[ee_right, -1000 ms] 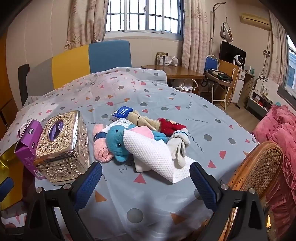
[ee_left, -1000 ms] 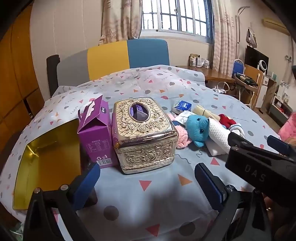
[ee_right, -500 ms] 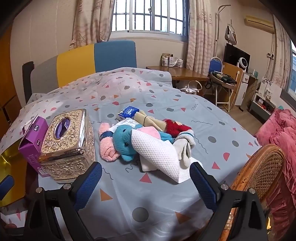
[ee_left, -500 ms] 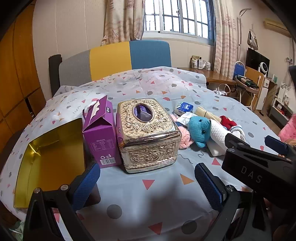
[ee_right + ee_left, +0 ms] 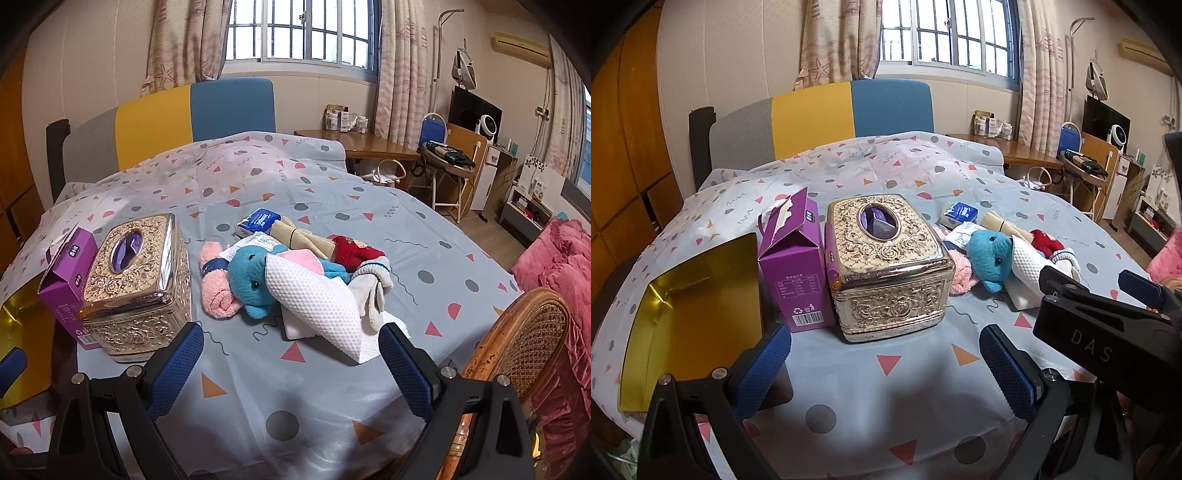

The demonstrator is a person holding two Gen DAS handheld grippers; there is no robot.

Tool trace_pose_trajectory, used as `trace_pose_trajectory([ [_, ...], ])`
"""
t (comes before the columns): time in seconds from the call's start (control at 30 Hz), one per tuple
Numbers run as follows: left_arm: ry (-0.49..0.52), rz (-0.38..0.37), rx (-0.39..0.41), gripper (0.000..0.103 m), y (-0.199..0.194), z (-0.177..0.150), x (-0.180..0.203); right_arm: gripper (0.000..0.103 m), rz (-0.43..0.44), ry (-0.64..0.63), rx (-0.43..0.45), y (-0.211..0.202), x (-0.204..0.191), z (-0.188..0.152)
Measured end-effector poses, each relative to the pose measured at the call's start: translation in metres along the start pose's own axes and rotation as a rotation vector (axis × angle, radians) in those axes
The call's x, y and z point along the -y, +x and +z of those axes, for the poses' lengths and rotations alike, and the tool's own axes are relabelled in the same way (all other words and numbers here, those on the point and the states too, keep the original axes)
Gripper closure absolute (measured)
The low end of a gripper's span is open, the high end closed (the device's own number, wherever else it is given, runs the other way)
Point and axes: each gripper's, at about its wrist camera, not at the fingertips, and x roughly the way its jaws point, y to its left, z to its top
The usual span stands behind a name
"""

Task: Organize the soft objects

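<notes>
While both grippers hung released and empty, left gripper (image 5: 884, 360) and right gripper (image 5: 291, 360), I judged sorting not begun: the soft toys (image 5: 295, 280) lay heaped right of the gold tissue box (image 5: 135, 280); approach came next.

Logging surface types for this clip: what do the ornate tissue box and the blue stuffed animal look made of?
Ornate gold rectangular tissue box: apparently metal or metallised plastic, with a glossy embossed rose relief and bright reflections. Blue plush stuffed animal: soft fuzzy fabric with a matte pile and bead eye.
</notes>
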Motion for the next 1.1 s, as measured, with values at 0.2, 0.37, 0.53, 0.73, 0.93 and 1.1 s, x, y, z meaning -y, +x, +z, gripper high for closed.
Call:
trace_pose_trajectory([
  [0.2,0.005,0.000,-0.003,0.000,-0.0003,-0.0028,0.0021,0.005,-0.001,0.001,0.000,0.0004,0.0012,-0.0001],
  [0.37,0.006,0.000,-0.003,0.000,-0.0009,-0.0030,0.0027,0.005,0.000,0.002,-0.001,0.0005,0.0013,-0.0003],
  [0.53,0.006,0.000,-0.005,0.000,-0.0015,-0.0029,0.0034,0.005,0.000,0.003,0.000,0.0008,0.0020,-0.0007],
  [0.73,0.007,0.000,-0.006,0.000,-0.0017,-0.0028,0.0037,0.005,0.000,0.004,-0.002,0.0009,0.0035,-0.0012],
  [0.93,0.011,-0.002,-0.010,0.000,-0.0018,-0.0033,0.0057,0.005,0.001,0.005,-0.001,0.0004,0.0048,-0.0016],
  [1.1,0.017,-0.005,-0.013,0.000,-0.0017,-0.0039,0.0080,0.005,-0.001,0.009,0.001,-0.0002,0.0064,-0.0005],
])
